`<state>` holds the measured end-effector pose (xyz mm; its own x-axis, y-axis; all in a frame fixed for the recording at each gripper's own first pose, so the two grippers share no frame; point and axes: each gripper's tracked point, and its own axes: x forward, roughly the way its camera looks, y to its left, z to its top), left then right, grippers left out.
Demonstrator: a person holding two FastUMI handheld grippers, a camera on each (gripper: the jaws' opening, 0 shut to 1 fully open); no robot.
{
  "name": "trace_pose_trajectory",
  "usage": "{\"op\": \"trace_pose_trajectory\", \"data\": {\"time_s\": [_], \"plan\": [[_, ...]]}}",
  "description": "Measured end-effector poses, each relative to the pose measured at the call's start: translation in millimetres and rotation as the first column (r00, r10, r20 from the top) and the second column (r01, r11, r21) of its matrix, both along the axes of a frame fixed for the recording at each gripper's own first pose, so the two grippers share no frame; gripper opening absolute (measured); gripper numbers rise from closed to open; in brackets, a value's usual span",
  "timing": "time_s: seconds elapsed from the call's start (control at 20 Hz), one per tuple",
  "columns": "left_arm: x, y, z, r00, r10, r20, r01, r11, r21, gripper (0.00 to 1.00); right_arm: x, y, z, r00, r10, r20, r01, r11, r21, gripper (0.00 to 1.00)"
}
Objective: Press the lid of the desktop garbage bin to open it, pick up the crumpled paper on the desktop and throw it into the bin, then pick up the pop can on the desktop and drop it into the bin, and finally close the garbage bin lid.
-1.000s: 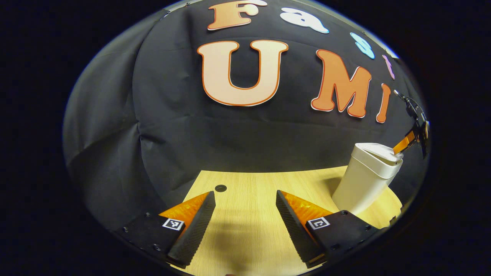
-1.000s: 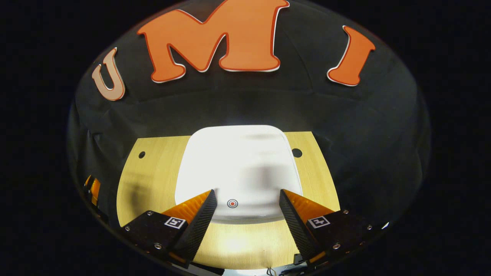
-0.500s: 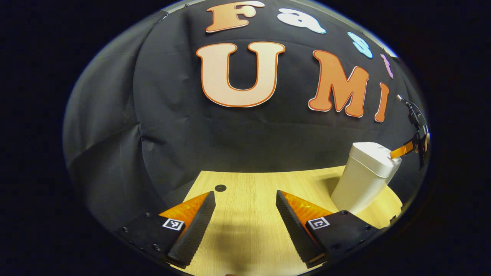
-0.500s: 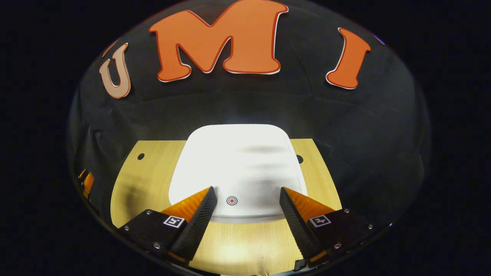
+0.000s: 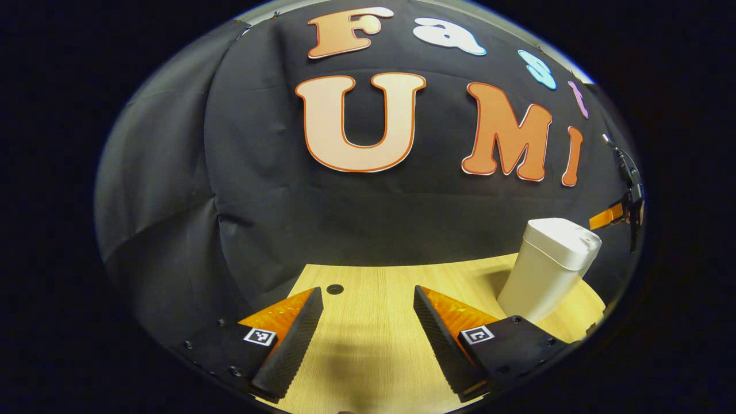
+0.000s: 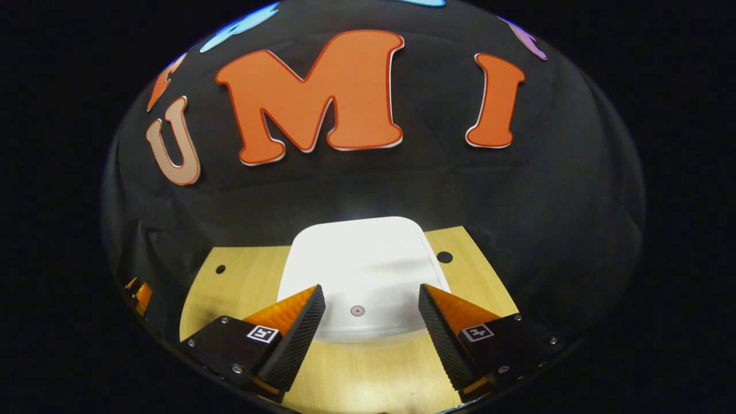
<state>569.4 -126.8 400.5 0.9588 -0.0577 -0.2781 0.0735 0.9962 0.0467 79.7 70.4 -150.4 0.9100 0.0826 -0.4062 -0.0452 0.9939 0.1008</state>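
The white desktop bin stands at the right of the wooden table in the left gripper view, its lid down. My right gripper hangs just right of and above that lid. In the right gripper view the flat white lid with a small red target mark lies close below and ahead, and my right gripper stands open above its near edge with nothing between the fingers. My left gripper is open over bare tabletop, left of the bin.
Black cloth walls close in the table's back and left sides. Small round holes mark the tabletop near its back corners. A bit of the left gripper shows at the far left of the right gripper view.
The bin's lid, slightly raised one second ago, now sits flat. My right gripper has lifted and drawn back from the lid. The left gripper has barely shifted.
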Motion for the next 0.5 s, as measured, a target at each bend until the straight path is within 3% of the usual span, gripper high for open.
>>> {"op": "trace_pose_trajectory", "data": {"time_s": [0.3,0.5], "plan": [[-2,-1,11,1.0,0.004,0.023,-0.004,1.0,-0.006,1.0,-13,-6,26,0.975,-0.022,0.219,0.016,0.999,0.028,0.99],[-3,-5,16,1.0,-0.004,0.03,0.004,1.0,-0.011,1.0,-23,-8,33,0.937,-0.017,0.348,0.022,1.0,-0.012,0.99]]}}
